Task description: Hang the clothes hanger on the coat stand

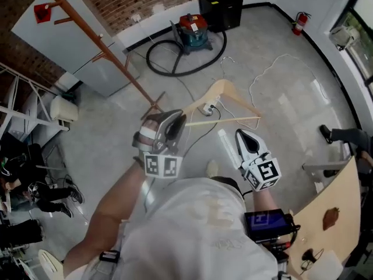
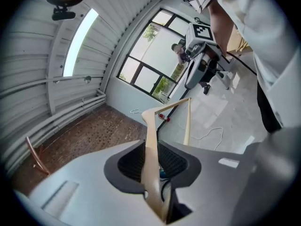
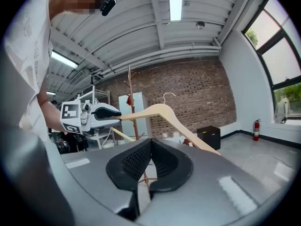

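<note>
Left tongs: your left gripper [image 2: 151, 149] is clamped on one arm of the wooden hanger [image 1: 228, 95], with the pads pressing on both faces of the wood.
Right tongs: your right gripper [image 3: 150, 142] has its jaws together with nothing between them. It sits near the hanger's bar, apart from it.
Hanger: you hold it in the air over the floor, its wire hook pointing away from you.
Coat stand: the orange-brown coat stand [image 1: 99, 42] rises at the upper left of the head view. The hanger is not yet on it.
Beyond: a vacuum cleaner [image 1: 192, 31] stands on the floor.
</note>
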`<state>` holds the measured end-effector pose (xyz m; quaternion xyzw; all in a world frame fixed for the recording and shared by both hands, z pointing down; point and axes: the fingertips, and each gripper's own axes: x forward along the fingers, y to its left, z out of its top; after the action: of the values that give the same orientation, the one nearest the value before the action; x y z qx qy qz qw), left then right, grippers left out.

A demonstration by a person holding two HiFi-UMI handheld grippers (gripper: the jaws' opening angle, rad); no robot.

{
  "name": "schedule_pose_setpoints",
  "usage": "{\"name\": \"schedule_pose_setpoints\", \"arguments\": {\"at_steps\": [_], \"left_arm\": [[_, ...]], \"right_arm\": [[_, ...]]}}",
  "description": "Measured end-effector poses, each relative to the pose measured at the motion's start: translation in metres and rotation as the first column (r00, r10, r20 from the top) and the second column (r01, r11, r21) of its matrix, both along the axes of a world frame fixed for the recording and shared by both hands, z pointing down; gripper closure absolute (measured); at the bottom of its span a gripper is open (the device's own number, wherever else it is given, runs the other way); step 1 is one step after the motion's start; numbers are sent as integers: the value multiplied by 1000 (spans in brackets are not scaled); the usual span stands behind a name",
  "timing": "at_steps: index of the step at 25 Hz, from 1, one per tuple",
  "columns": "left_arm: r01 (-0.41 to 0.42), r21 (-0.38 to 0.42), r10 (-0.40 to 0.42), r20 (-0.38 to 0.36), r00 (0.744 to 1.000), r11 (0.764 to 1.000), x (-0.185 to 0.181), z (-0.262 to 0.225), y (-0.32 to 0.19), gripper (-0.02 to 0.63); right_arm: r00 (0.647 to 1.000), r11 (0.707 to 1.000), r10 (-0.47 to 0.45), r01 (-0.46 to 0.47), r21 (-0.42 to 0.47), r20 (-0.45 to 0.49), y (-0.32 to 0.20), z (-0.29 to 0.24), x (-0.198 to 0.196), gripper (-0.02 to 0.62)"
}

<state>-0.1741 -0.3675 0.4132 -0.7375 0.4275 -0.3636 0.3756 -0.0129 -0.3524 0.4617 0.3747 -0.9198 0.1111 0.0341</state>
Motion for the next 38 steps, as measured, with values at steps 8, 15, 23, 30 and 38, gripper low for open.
{"name": "schedule_pose_setpoints", "arguments": {"at_steps": [8, 15, 23, 30, 38], "left_arm": [[273, 25, -274, 35, 961, 962, -50, -17, -19, 522], [436, 33, -437, 0, 900, 899, -98, -35, -18, 522], [522, 67, -519, -55, 853, 851, -144, -44, -25, 522], [578, 94, -570, -98, 816, 811, -204, -47, -38, 522], [646, 127, -633, -131, 763, 753, -304, -58, -60, 522]], "right_arm": [[962, 963, -268, 267, 19, 45, -61, 1, -52, 581], [920, 922, -386, 388, -7, 66, -78, 3, -91, 581], [887, 889, -458, 459, -8, 56, -91, 8, -132, 581], [865, 865, -501, 501, -4, 13, -109, 6, -178, 581], [852, 852, -524, 524, 1, -11, -128, -1, -249, 581]]}}
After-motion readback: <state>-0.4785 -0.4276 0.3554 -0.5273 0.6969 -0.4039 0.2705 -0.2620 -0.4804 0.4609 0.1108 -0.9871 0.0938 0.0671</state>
